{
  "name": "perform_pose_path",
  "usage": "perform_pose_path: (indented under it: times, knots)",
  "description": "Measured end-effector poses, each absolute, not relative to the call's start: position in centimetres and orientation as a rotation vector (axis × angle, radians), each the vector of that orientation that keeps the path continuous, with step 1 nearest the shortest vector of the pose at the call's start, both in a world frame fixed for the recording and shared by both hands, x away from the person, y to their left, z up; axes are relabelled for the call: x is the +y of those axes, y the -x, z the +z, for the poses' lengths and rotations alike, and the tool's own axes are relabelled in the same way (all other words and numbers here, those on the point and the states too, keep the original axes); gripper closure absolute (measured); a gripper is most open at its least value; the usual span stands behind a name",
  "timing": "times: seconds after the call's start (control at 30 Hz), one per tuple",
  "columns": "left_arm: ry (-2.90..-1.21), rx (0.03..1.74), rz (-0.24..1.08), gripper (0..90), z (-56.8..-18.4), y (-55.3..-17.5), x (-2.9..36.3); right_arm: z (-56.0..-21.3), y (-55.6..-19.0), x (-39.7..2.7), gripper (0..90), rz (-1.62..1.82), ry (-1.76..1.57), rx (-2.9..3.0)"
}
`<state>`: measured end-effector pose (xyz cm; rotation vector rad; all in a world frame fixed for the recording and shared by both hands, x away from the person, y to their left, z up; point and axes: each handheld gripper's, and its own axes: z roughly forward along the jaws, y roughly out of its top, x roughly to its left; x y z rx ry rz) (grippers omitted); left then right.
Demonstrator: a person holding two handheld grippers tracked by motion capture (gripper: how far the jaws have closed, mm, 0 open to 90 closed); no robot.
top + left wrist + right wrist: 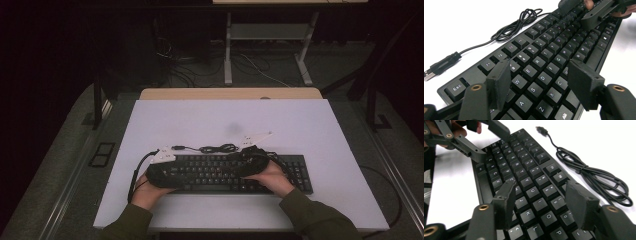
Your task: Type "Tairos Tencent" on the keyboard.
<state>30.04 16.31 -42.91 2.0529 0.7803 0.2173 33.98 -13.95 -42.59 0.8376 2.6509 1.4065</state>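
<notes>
2 grippers hang low over a black keyboard (230, 172) that lies flat at the near middle of the white table (310, 120), its long side running across in front of the person.

Starting at the left: the left gripper (537, 83) has its jaws apart over the letter keys near the Esc end, nothing pinched between them, the pads just above the keycaps. The likeliest slip here, as I judge it, is a pad catching a keycap edge and pressing or prying it if the hand dips or drags sideways. The USB plug (429, 73) lies loose on the table just off this end, and a sweep outward could snag it.

Behind the middle of the keyboard, the bundled black cable (217, 148) sits close to the far edge of the keys. Sliding the keyboard away would push into that coil and could drag it under the frame.

To the right, the right gripper (541, 205) also stands open, with no key clamped, over the keys around J, K and L. Closing here would squeeze keycaps rather than the frame, which gives a poor hold.

Room looks generous: bare table lies left, right and far beyond the cable. The near table edge is close to the forearms, so pulling back offers least margin.
</notes>
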Motion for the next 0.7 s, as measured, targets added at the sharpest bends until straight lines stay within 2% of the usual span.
perform_pose_path:
  times: [0.23, 0.7]
  knots:
    - [-2.050, 0.776, 0.215, 46.8, -42.87, -30.05, 16.16, -42.45, -33.72, -14.01, 33.8, 1.420, -0.821, 2.630]
    - [-2.072, 0.755, 0.171, 82.2, -42.75, -30.50, 15.45, -42.58, -33.60, -14.23, 29.2, 1.420, -0.827, 2.617]
